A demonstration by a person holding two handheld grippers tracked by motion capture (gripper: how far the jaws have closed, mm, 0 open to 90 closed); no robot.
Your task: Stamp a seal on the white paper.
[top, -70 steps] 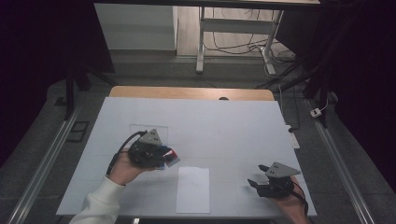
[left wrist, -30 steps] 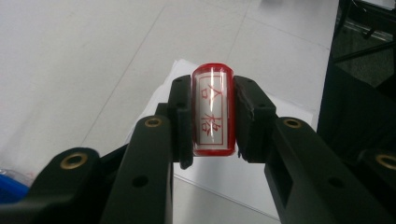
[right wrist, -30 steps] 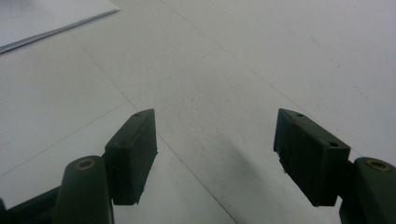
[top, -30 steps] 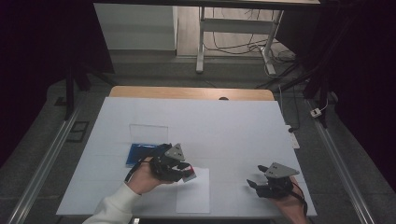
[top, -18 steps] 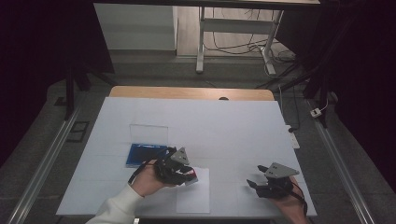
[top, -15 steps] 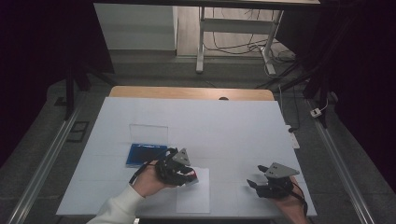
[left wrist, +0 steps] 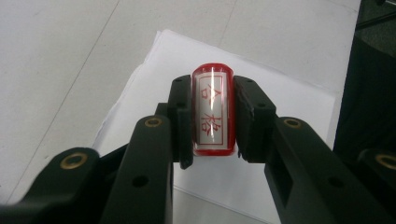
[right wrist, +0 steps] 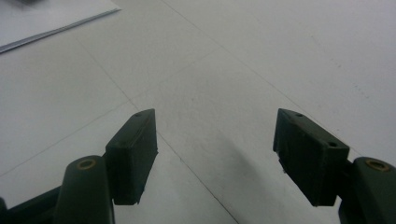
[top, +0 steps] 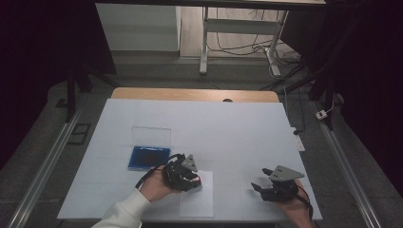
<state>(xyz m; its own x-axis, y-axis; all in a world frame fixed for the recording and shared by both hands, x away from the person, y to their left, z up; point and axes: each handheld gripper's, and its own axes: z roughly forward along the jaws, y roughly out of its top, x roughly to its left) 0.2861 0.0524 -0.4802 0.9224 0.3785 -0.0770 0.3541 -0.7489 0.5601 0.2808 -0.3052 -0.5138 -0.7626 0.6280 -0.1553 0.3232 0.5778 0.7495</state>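
Note:
My left gripper [left wrist: 212,119] is shut on a red stamp [left wrist: 213,112] with a white label bearing red characters, its clear top toward the camera. It hangs low over the upper left part of a white sheet of paper [top: 197,194] near the table's front edge; in the high view the left gripper [top: 190,179] sits at that sheet's top left. A blue ink pad case [top: 148,157] with its clear lid [top: 151,135] raised lies just behind and left of it. My right gripper [top: 259,187] rests low at the front right, jaws wide open over bare table [right wrist: 215,154].
The table is covered in a white sheet [top: 228,133], with a wooden edge [top: 195,94] at the back. A corner of the paper [right wrist: 51,18] shows at the upper left of the right gripper view. A white desk frame [top: 237,38] and cables stand on the floor beyond.
My left gripper has carried the stamp from over the ink pad rightward and toward the front, to the paper's top left. The blue pad is now uncovered. The right gripper has stayed still.

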